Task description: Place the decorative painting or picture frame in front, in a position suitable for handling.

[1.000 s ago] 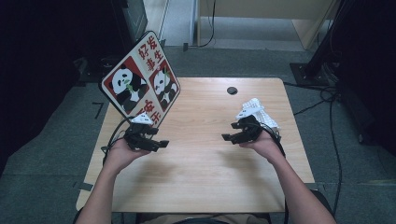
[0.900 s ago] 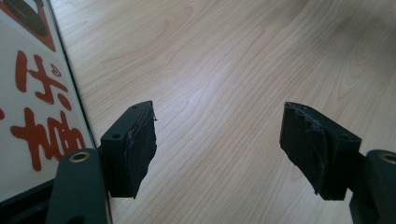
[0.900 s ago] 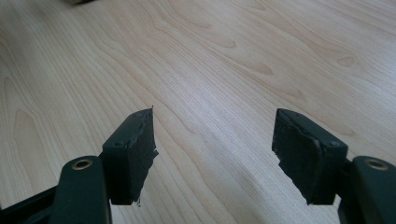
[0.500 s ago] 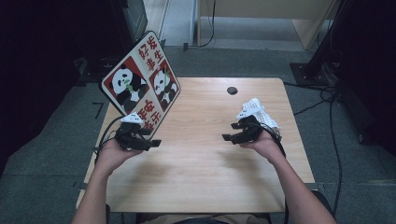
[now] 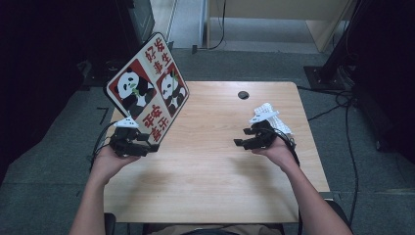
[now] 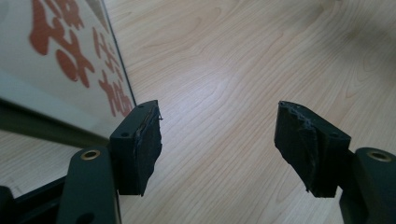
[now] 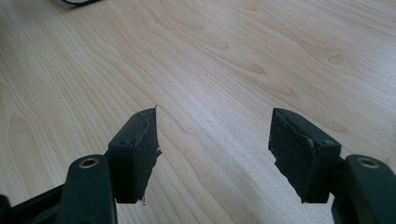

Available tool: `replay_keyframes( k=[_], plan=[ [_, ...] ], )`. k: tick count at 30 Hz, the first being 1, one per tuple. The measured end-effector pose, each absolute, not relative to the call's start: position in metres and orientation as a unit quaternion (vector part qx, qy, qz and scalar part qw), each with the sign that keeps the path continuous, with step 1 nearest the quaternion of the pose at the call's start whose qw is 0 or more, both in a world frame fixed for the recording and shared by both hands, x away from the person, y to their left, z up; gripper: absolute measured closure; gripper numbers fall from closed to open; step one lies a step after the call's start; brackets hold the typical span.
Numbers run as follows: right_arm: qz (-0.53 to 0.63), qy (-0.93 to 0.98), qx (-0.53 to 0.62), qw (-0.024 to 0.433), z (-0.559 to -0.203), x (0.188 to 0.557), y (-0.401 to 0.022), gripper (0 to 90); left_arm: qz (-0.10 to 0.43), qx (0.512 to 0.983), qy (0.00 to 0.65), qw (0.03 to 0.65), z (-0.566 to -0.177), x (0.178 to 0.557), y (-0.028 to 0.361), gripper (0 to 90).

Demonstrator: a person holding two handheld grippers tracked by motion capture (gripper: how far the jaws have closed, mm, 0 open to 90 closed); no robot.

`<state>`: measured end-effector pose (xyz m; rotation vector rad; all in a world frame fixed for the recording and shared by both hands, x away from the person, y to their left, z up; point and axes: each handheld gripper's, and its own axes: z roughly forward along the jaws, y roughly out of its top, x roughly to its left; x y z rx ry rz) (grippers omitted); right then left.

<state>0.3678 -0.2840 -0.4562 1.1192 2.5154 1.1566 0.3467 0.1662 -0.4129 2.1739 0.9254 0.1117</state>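
A flat board printed with two pandas and red characters stands tilted at the table's back left. Its lower corner is just above my left gripper. In the left gripper view the board rises at the left, beside the left jaw. My left gripper is open; its jaws have just been closing a little with nothing between them, only bare wood. My right gripper hovers over the table's right half and points left. In its own view the right gripper is open, its jaws also just narrowed slightly, nothing between them.
The wooden table has a small black round spot near its back edge. A white crumpled thing lies just behind the right hand. Cables run over the grey floor at the right.
My left hand has moved left, toward the table's left edge and under the board's lower corner. The right hand has kept its place.
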Motion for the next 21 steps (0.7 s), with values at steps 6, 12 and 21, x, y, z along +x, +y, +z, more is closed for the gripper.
replay_keyframes(
  k=[6, 12, 21],
  plan=[
    [0.38, 0.845, 0.369, 0.078, -0.457, 0.367, -0.284, 33.9, 0.048, 0.843, 0.376, 0.383, -0.41, 0.346, 0.179, 32.3],
    [0.379, 0.845, 0.367, 0.079, -0.457, 0.366, -0.285, 34.0, 0.05, 0.836, 0.388, 0.385, -0.409, 0.345, 0.193, 32.9],
    [0.374, 0.849, 0.366, 0.074, -0.459, 0.365, -0.284, 33.9, 0.057, 0.825, 0.409, 0.384, -0.405, 0.345, 0.216, 34.8]
  ],
)
